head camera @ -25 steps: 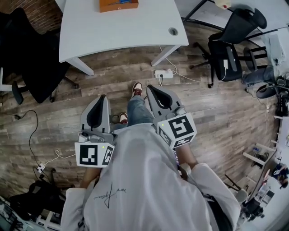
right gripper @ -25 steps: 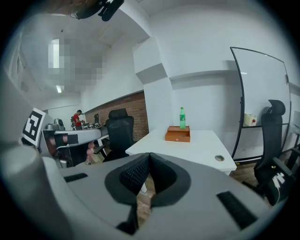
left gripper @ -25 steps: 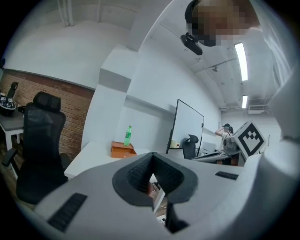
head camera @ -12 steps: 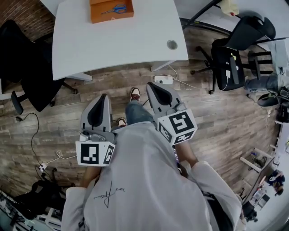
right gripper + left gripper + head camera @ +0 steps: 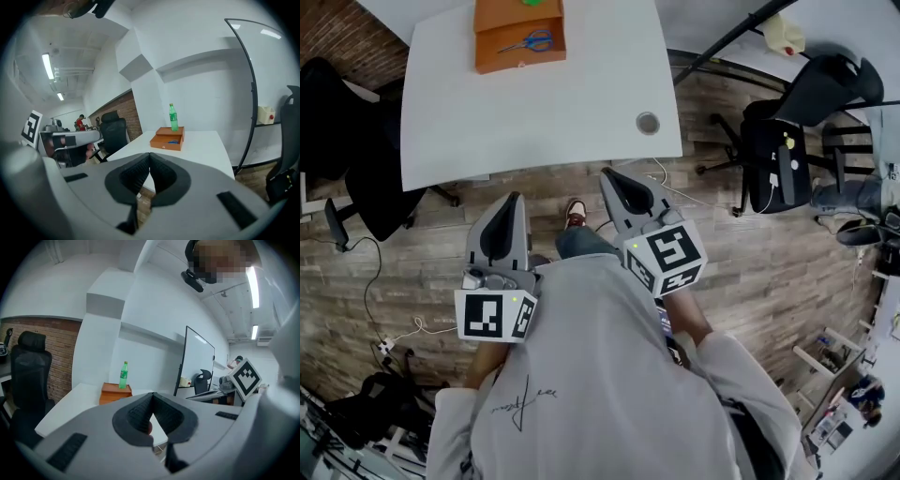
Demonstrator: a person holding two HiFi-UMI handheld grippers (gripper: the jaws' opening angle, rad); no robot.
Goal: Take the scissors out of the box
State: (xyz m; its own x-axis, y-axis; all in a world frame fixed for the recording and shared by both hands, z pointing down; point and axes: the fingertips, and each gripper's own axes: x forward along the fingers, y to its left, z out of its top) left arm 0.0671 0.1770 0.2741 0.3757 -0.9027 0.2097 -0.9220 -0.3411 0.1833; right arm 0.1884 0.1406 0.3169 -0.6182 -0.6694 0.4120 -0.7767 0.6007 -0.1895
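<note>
The blue-handled scissors [image 5: 530,41] [image 5: 174,141] lie inside an open orange box [image 5: 519,39] [image 5: 167,139] [image 5: 115,393] at the far side of the white table [image 5: 534,112]. A green bottle [image 5: 174,117] [image 5: 123,375] stands just behind the box. Both grippers are held in front of the person's body, short of the table's near edge and well away from the box. The left gripper [image 5: 508,199] [image 5: 152,395] is shut with nothing in it. The right gripper [image 5: 614,176] [image 5: 150,154] is also shut and holds nothing.
Black office chairs stand left of the table [image 5: 337,103] and to its right [image 5: 787,141]. A cable hole [image 5: 648,123] sits near the table's right front corner. Cables and a power strip [image 5: 386,349] lie on the wooden floor. A whiteboard [image 5: 197,362] stands right of the table.
Both grippers have travelled forward with the person toward the table. In the head view the table and orange box have slid nearer, and the scissors now show in full.
</note>
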